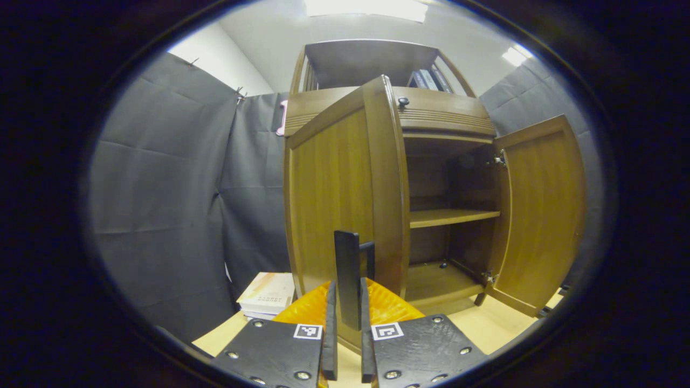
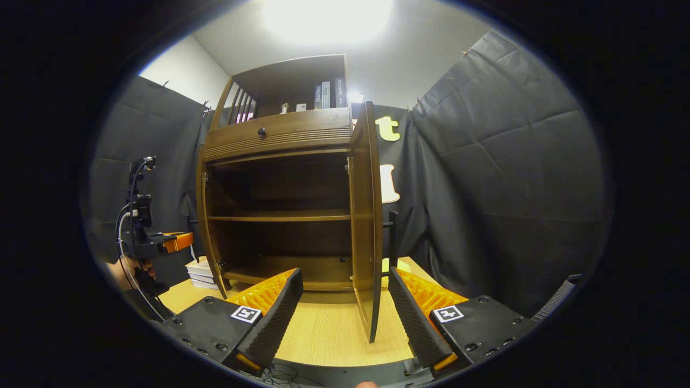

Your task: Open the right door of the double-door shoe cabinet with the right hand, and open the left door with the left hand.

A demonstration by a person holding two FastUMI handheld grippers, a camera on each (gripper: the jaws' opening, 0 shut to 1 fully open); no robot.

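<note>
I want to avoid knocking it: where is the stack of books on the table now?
In the left gripper view the stack of books lies low on the left, on the table, beside the cabinet's open left door and against the black cloth.

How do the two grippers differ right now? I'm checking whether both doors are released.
The left gripper is shut on the left door's handle; the right gripper is open and holds nothing, with the right door standing between its fingers, untouched. Both doors stand open.
</note>
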